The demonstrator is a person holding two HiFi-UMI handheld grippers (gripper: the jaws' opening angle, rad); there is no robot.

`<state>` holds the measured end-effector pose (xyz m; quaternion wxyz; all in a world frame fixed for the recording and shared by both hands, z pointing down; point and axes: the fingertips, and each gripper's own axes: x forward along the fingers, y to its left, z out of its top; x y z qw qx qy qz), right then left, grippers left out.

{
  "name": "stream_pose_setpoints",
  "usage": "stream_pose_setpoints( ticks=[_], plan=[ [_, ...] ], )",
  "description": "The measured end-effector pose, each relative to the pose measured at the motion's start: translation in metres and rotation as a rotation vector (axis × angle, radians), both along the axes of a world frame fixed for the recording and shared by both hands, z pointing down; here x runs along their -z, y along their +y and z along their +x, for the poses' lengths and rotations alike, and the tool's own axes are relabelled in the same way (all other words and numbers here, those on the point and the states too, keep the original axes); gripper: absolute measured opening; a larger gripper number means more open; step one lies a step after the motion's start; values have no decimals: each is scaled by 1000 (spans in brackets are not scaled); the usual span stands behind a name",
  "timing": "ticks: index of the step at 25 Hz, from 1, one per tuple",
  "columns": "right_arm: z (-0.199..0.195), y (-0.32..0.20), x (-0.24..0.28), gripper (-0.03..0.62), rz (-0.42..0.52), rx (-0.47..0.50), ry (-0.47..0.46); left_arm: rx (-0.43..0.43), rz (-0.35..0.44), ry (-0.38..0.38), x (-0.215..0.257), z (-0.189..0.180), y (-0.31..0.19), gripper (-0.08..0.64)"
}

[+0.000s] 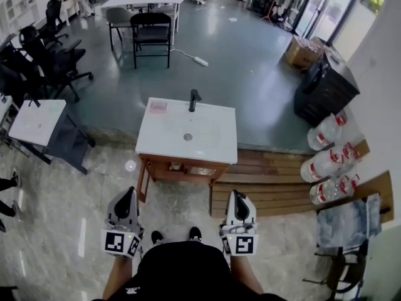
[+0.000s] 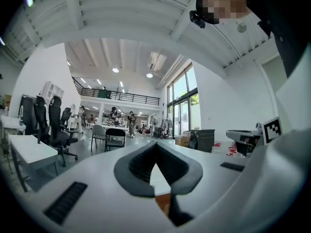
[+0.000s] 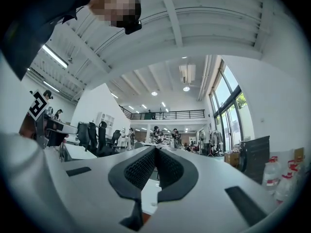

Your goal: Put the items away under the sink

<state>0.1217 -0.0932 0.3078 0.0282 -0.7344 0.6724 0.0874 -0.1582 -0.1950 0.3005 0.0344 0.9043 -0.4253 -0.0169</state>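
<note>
The left gripper (image 1: pixel 127 194) and the right gripper (image 1: pixel 237 197) are both pressed together, empty. The sink (image 1: pixel 210 144) stands straight ahead, well apart; a small pink item (image 1: pixel 158 106) (far left corner) lies nearer the left one.

The white sink bench (image 1: pixel 213 144) carries a black tap (image 1: pixel 194 99) at its back edge and a flat pinkish thing (image 1: pixel 158 106), perhaps a cloth, at its back-left corner.

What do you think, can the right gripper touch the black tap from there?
Probably not yet. The right gripper is held close to the person, and the tap stands at the sink's far edge. Nothing blocks the way.
</note>
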Motion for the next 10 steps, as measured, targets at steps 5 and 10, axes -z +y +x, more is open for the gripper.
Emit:
stream_pose_setpoints(
  ticks=[5,10],
  plan=[
    [-3,1,6,14,9,-8,-15,-11,4,-4,0,-2,-1,5],
    [-9,1,14,14,10,-12,-21,-27,-12,27,0,-8,0,5]
  ],
)
